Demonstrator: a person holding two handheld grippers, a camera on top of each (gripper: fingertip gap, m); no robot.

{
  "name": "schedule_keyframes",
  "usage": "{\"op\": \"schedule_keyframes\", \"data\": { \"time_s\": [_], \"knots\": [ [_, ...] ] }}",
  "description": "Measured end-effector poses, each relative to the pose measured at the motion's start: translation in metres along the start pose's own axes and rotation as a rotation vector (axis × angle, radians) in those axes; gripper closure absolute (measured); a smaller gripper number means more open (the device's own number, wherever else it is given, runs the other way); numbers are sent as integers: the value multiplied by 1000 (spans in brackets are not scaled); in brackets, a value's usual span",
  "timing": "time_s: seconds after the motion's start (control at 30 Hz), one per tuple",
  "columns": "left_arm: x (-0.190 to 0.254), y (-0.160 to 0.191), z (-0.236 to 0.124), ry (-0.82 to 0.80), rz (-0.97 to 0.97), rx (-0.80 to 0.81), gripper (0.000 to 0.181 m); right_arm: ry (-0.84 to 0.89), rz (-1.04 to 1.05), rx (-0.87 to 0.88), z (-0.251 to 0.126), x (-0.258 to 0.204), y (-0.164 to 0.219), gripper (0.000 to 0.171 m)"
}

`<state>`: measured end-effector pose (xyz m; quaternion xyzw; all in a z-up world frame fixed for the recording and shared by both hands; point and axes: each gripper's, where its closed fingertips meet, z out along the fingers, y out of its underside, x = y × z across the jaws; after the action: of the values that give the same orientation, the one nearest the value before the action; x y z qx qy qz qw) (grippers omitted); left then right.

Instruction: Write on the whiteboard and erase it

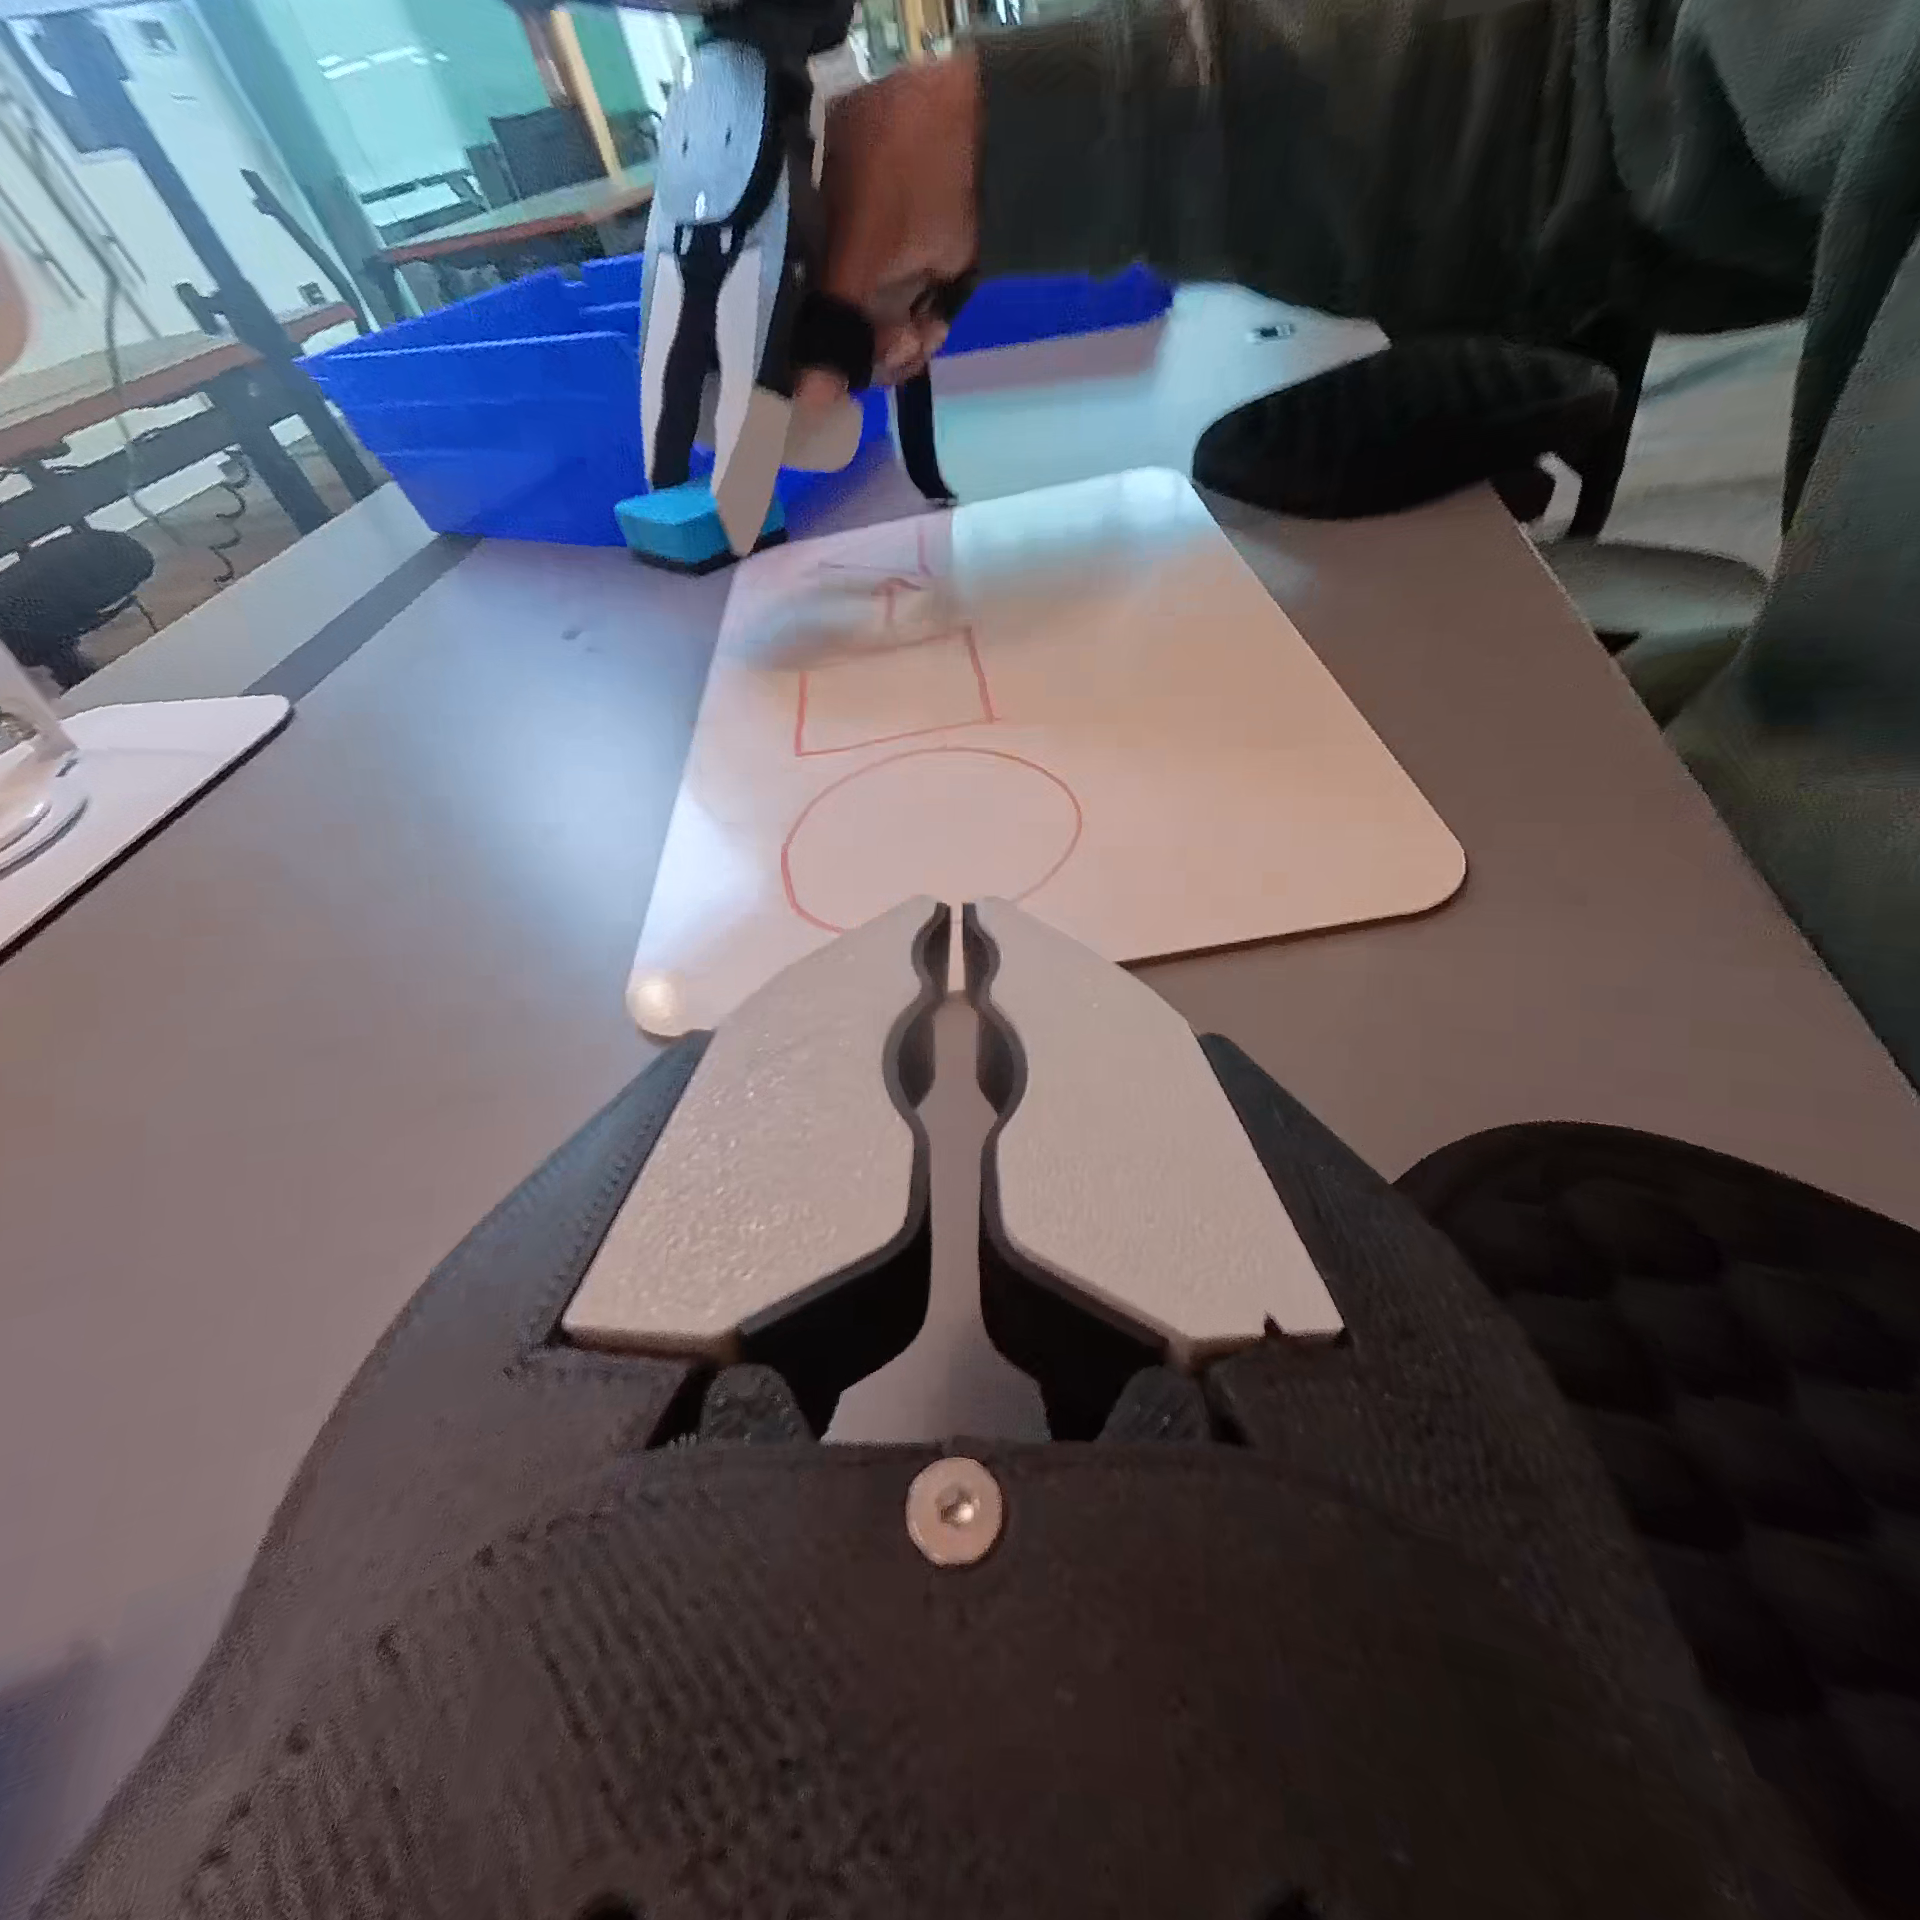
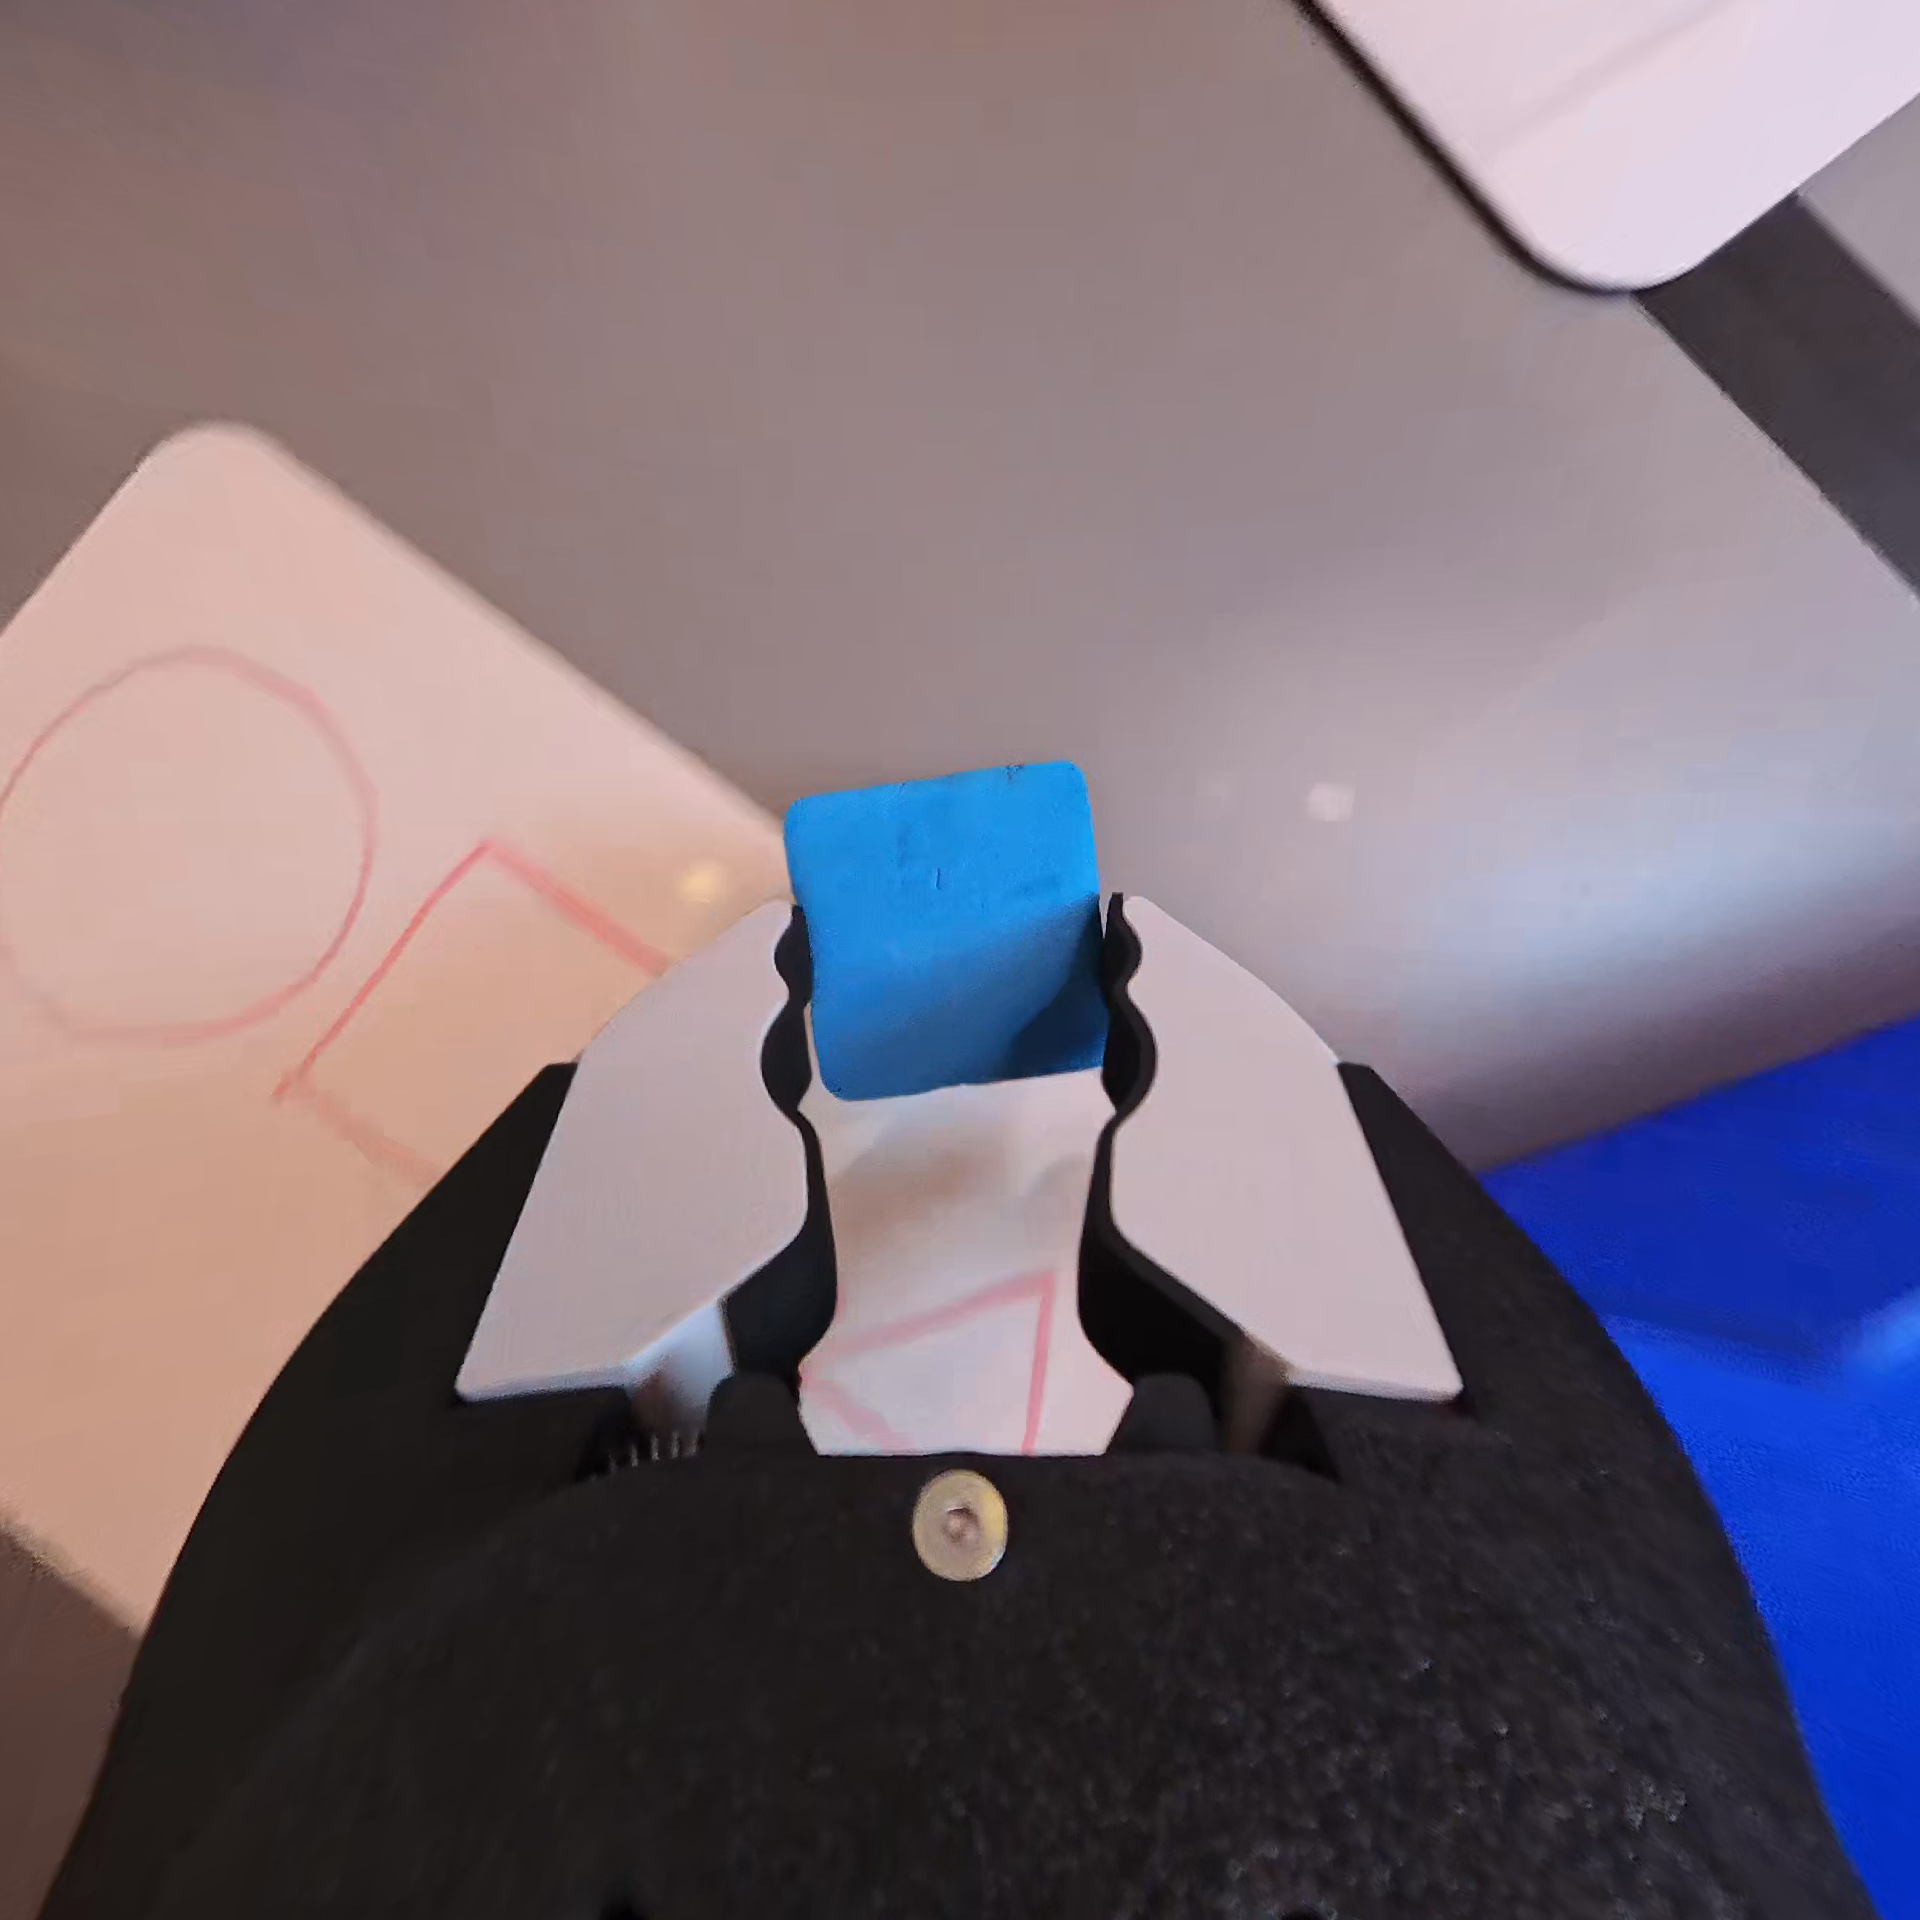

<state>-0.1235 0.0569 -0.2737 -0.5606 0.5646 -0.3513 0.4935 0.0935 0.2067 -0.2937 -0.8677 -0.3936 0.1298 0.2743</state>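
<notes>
A white whiteboard (image 1: pixel 1195 727) lies flat on the grey table, with a red circle (image 1: pixel 930 836), a red square (image 1: pixel 894 696) and a smeared red shape (image 1: pixel 883 603) at its far end. My right gripper (image 1: pixel 717 520) is shut on a blue eraser (image 1: pixel 675 530) at the board's far left corner. In the right wrist view the eraser (image 2: pixel 945 925) sits between my fingertips (image 2: pixel 951 914), beside the whiteboard (image 2: pixel 208 571). My left gripper (image 1: pixel 956 914) is shut and empty, low over the board's near edge by the circle.
A blue bin (image 1: pixel 488 416) stands behind the board; it also shows in the right wrist view (image 2: pixel 1714 1351). A second white board (image 1: pixel 135 769) with a clear stand lies at the left, also in the right wrist view (image 2: pixel 1610 125). A person's sleeve (image 1: pixel 1403 156) reaches over from the right. A black chair (image 1: pixel 1403 426) is at the table's far edge. The tips of one gripper are about 25 centimetres away from the tips of the other.
</notes>
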Motion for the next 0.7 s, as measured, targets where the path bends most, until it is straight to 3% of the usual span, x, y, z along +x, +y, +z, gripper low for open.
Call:
{"op": "schedule_keyframes", "data": {
  "time_s": [0.17, 0.23, 0.53, 0.7],
  "knots": [
    [29, 9, 34, 129, 93, -144, 181, 4, 36, -132, -31, -10, 82, 116],
    [41, 10, 47, 170, 138, -204, 181, 9, 56, -132, -33, -9, 96, 116],
    [88, 10, 85, 366, 372, -455, 181, 5, 36, -154, -31, -12, 105, 108],
    [93, 18, 91, 425, 337, -482, 181, -12, 32, -132, -38, -16, 103, 114]
  ]
}}
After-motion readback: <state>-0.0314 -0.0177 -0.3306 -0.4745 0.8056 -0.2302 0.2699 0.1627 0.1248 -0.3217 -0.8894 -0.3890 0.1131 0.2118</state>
